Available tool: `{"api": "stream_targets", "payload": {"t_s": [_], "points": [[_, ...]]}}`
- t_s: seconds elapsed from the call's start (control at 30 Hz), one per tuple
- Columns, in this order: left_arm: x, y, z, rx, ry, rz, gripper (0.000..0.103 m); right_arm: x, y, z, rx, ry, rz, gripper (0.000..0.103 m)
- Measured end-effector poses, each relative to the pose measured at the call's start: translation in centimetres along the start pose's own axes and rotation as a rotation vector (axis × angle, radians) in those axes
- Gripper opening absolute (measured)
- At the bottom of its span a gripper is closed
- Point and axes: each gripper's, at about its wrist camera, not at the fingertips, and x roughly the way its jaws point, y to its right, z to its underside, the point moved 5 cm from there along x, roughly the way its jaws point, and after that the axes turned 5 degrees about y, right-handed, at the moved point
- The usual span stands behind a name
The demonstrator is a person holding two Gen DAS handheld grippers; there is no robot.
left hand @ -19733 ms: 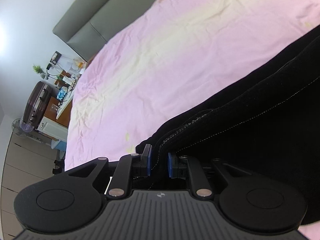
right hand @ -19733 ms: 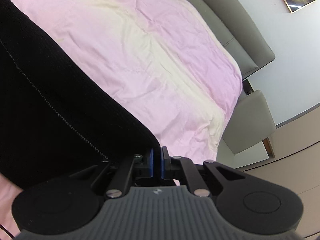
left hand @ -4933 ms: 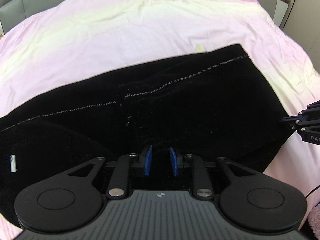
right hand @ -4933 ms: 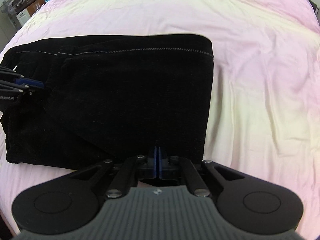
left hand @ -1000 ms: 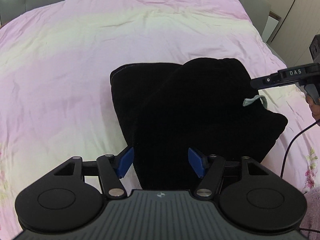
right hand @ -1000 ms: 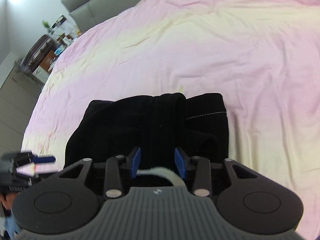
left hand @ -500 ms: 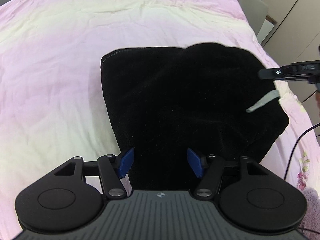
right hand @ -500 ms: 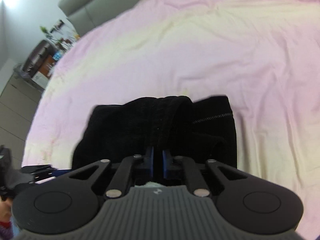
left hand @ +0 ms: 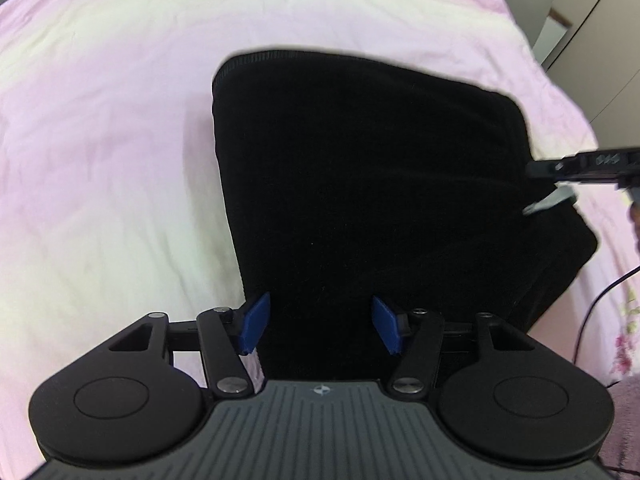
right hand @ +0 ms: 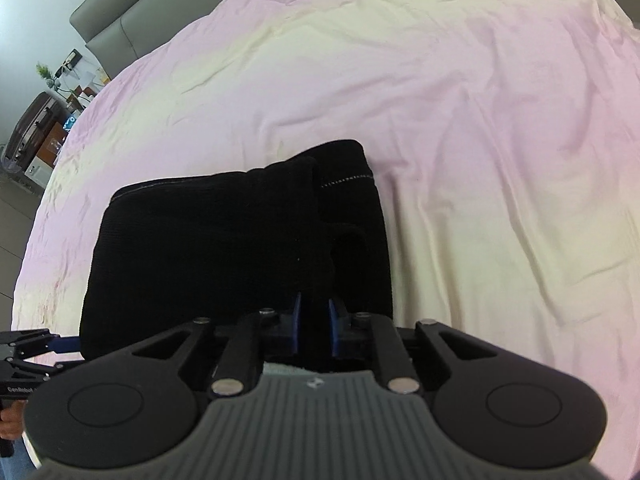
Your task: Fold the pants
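Pants (left hand: 372, 200), black, folded into a thick squarish bundle, lie on the pink-and-cream bed (left hand: 100, 160).

Left claw (left hand: 320, 326): wide, jaws just been closing a little. Blue pads (left hand: 254, 322) straddle the bundle's near left corner; cloth between them, pads not pressing on it. Left pad sits at the bundle's left edge, over sheet.

Right claw (right hand: 314, 322): narrow, jaws just eased apart slightly after closing. Pads flank a raised fold at the bundle's near right side; black cloth fills the gap, so it grips the pants. A pale tag (left hand: 548, 202) sticks out there, seen from the left view just below the right claw.

Edges: far edge ribbed with stitch line; far right corner bulges in loose layers (right hand: 340, 184).

Room: open sheet left, far and right of the bundle. Headboard (right hand: 120, 20) far left; cable (left hand: 592, 312) at near right.
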Motion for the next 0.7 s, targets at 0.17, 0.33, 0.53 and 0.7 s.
{"api": "stream_targets", "payload": {"t_s": [0.17, 0.33, 0.53, 0.7], "points": [[0.1, 0.4, -0.3, 0.032, -0.037, -0.026, 0.069, -1.0, 0.5, -0.4, 0.013, -0.015, -0.002, 0.042], [-3.4, 1.0, -2.2, 0.085, 0.057, -0.008, 0.069, -2.5, 1.7, -0.8, 0.095, -0.017, -0.114, 0.063], [-3.4, -0.5, -4.6, -0.037, 0.131, -0.042, 0.069, 0.2, 3.6, -0.8, 0.255, -0.045, -0.157, 0.066], [-1.0, -1.3, -4.4, -0.11, 0.107, -0.051, 0.069, 2.4, 3.1, -1.0, 0.242, -0.046, -0.194, 0.064]]}}
